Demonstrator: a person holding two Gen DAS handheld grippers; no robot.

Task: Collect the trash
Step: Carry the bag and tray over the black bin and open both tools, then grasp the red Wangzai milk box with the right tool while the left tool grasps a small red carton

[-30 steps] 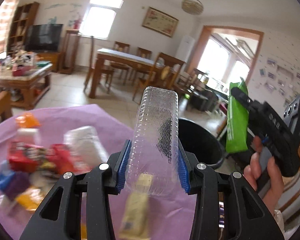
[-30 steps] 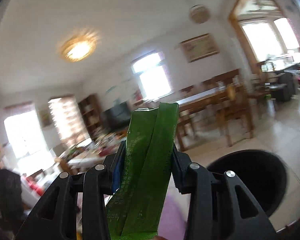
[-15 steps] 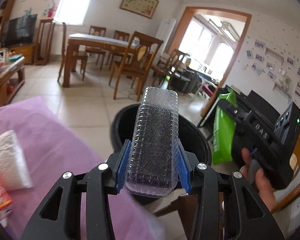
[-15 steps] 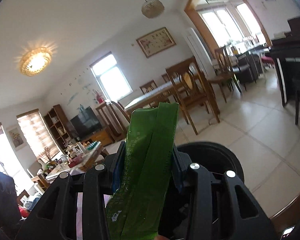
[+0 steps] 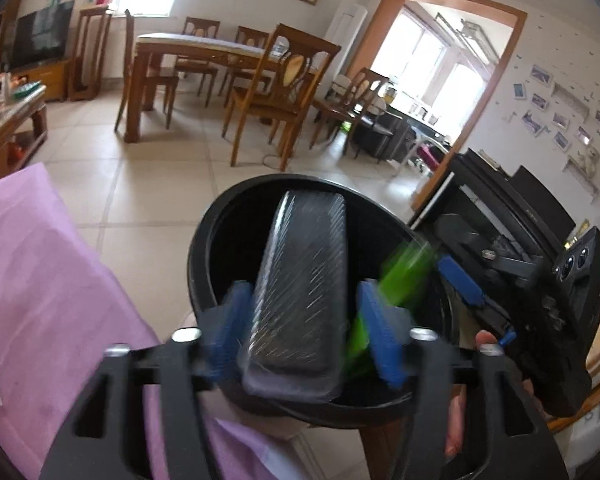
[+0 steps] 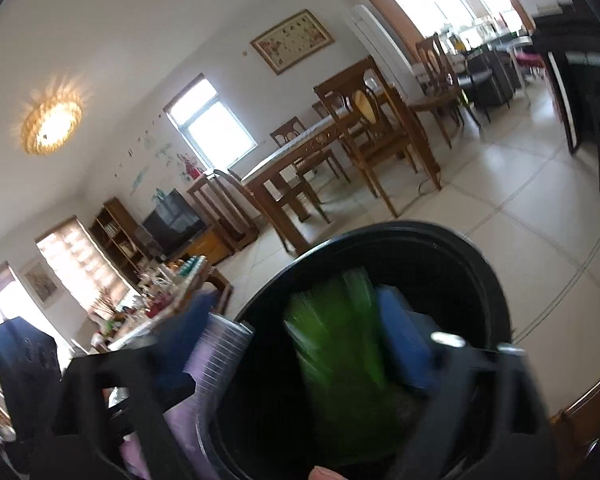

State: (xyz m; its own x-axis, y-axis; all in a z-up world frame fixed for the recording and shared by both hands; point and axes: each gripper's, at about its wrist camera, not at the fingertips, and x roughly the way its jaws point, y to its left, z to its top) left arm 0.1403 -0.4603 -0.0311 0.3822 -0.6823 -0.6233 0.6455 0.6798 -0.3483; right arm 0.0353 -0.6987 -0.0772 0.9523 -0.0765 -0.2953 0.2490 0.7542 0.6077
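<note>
A black trash bin (image 5: pixel 220 216) stands just past the purple-covered table (image 5: pixel 40 280). My left gripper (image 5: pixel 306 328) is over the bin's mouth, jaws spread, with a clear ribbed plastic container (image 5: pixel 300 292) loose between the blue pads (image 5: pixel 228 320). My right gripper (image 6: pixel 284 340) is also above the bin (image 6: pixel 480 272), jaws wide apart. A green wrapper (image 6: pixel 336 340) is a blur between them, dropping into the bin; it also shows in the left wrist view (image 5: pixel 400 268). The clear container shows at the left (image 6: pixel 216 352).
A wooden dining table with chairs (image 5: pixel 220 64) stands across the tiled floor. A black piano (image 5: pixel 500 208) is right of the bin. A cluttered coffee table (image 5: pixel 8 112) is at the far left.
Both grippers moved down over the bin and opened. The green wrapper left the right gripper and is falling. The clear container is no longer clamped by the left pads.
</note>
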